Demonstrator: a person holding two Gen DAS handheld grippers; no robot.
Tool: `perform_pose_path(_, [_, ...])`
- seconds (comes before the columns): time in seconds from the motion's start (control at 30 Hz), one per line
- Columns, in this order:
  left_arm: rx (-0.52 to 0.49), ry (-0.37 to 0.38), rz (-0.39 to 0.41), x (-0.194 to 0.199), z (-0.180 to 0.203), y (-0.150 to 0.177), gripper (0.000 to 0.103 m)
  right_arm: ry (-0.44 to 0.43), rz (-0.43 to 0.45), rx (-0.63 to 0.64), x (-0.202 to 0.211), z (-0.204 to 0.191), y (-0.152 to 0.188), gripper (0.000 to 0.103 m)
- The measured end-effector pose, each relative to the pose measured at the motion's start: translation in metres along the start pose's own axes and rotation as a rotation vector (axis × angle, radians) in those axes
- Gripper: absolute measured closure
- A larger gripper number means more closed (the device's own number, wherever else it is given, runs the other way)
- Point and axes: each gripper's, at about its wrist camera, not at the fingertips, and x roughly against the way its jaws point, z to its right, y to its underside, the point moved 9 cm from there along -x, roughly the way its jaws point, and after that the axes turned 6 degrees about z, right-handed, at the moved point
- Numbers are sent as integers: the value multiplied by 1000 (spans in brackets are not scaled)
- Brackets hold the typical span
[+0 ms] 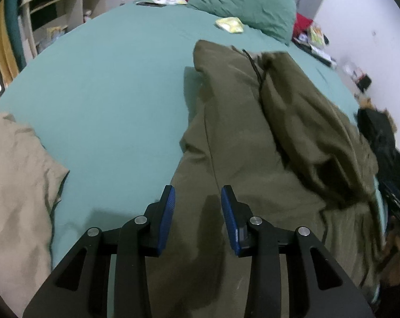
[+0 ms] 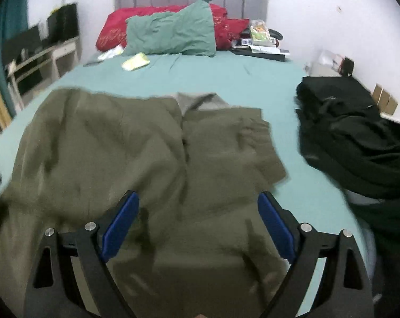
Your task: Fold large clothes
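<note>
My left gripper (image 1: 197, 201) hangs half-parted, empty, over the olive garment (image 1: 266, 145) at lower centre. It lies rumpled and partly doubled on the bed (image 1: 107, 92). My right gripper (image 2: 198, 209) gapes wide, empty. Folding looks barely begun; the black garment (image 2: 359, 132) at right waits.

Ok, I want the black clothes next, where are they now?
In the right wrist view the black clothes lie heaped at the bed's right edge, right of the olive garment, with bare sheet between them.
</note>
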Motion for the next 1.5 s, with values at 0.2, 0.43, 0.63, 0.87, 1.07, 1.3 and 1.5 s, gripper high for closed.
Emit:
perform_pose_path(0.2, [-28,88,7,41,12,27,65,56,-89,-14,48,54,57,12])
perform_pose_path(0.43, [-34,60,15,80,9,90,65,62,-195,-91,104,100,124,12])
perform_pose_path(0.63, [-7,-12,-92,99,-26,164,65,16,-288,-192,133,115,181,12])
perform_pose_path(0.87, [-24,-51,-115,140,-52,211,48,-34,-354,-229,157,109,233,13])
perform_pose_path(1.07, [-87,-169,-46,173,-72,218,48,-35,-329,-250,182,104,256,27])
perform_pose_path(1.3, [-41,-221,-146,176,-106,242,48,-14,-315,-260,199,98,259,80])
perform_pose_path(1.5, [-56,-176,-210,190,-95,273,48,-10,-351,-283,215,106,263,88])
